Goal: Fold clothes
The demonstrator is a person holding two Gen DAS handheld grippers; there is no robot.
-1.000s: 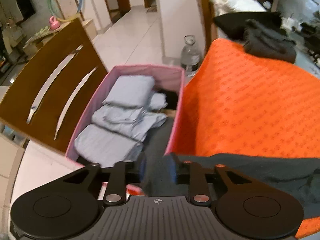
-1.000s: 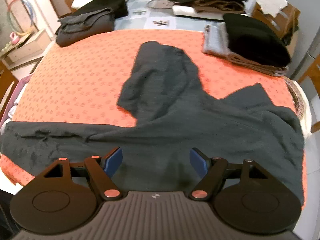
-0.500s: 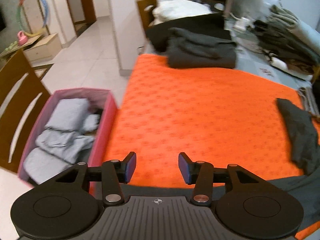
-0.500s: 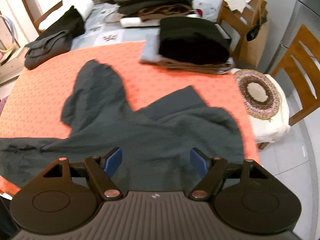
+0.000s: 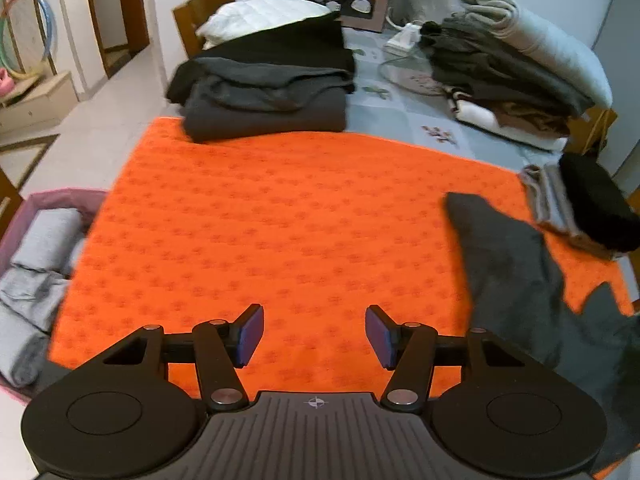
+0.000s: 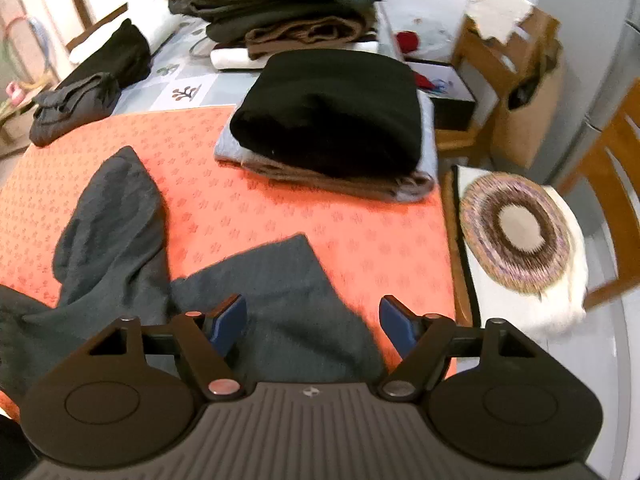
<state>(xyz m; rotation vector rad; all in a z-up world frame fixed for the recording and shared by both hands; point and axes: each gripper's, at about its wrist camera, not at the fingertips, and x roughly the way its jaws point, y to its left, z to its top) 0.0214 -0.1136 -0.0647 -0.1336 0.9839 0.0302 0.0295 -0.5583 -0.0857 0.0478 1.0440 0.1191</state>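
Note:
A dark grey garment (image 6: 120,216) lies spread and rumpled on the orange cloth (image 6: 280,208) that covers the table. In the left wrist view the same garment (image 5: 516,272) shows at the right. My left gripper (image 5: 315,336) hangs over bare orange cloth (image 5: 280,220); its jaws are opening and nothing is between them. My right gripper (image 6: 312,326) stands open above a flap of the grey garment (image 6: 288,292), near the table's right edge, its pads not pressing on anything.
A stack with a black folded garment (image 6: 336,116) on top sits at the cloth's far right. Folded dark clothes (image 5: 264,92) lie at the back left, piled clothes (image 5: 508,68) behind. A pink box (image 5: 48,200) of grey clothes stands left; a chair with round cushion (image 6: 516,228) right.
The left gripper let go of the dark garment, opened, and swung right from the pink box to over the orange cloth. The right gripper moved right along the garment toward the table's right edge.

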